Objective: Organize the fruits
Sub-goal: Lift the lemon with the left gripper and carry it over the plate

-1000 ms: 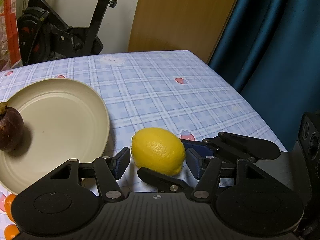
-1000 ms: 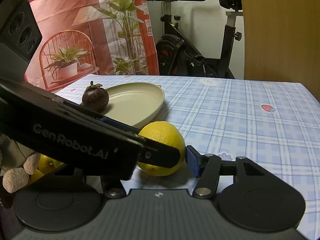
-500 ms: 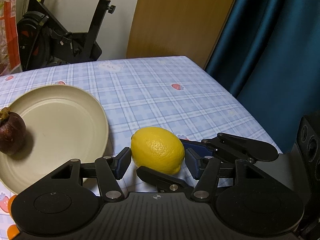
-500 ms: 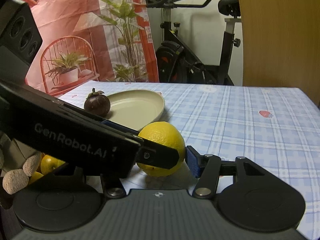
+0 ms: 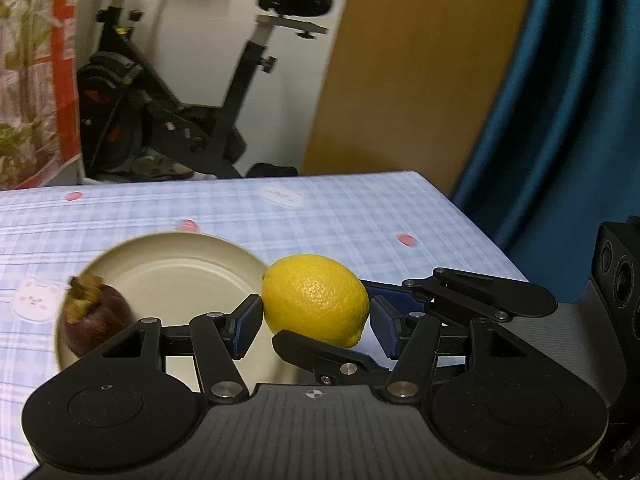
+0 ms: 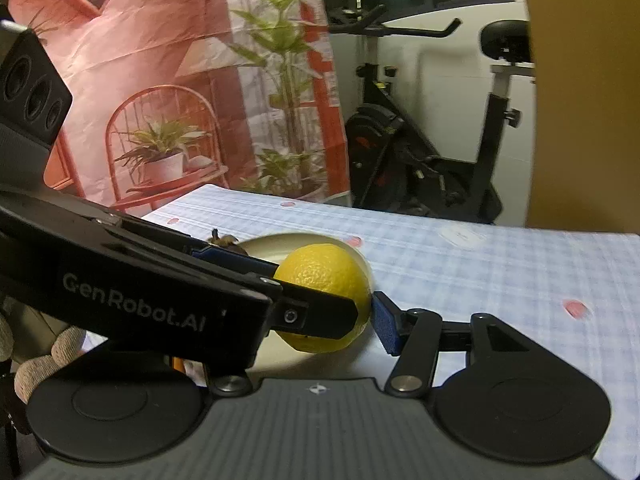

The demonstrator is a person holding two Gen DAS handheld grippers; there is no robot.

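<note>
Far left in the left wrist view: a dark mangosteen (image 5: 98, 320) on the near left part of the cream plate (image 5: 180, 264), blurred. Drawn in toward the middle of the view compared with a second ago, when both sat hard against the left edge. Next to the right, the left gripper (image 5: 316, 324), partly closed around the lemon (image 5: 316, 300): left pad flat on the fruit's left side, right pad hard up against its right end, any gap there too slim to tell. Lemon itself no longer resting on the checked worktop (image 5: 360, 216) beside the plate as before, but raised, its left end now overlapping the plate's right rim. Judged from that: pick-up done, carry toward the plate under way, release not yet. Further right, reaching in across the left one, the right gripper (image 6: 316, 320), also partly closed on the same lemon: one finger against the near underside, the other behind the right end. In the right wrist view, only its right pad visibly pressing the fruit, the left one hidden behind the other tool's body.
</note>
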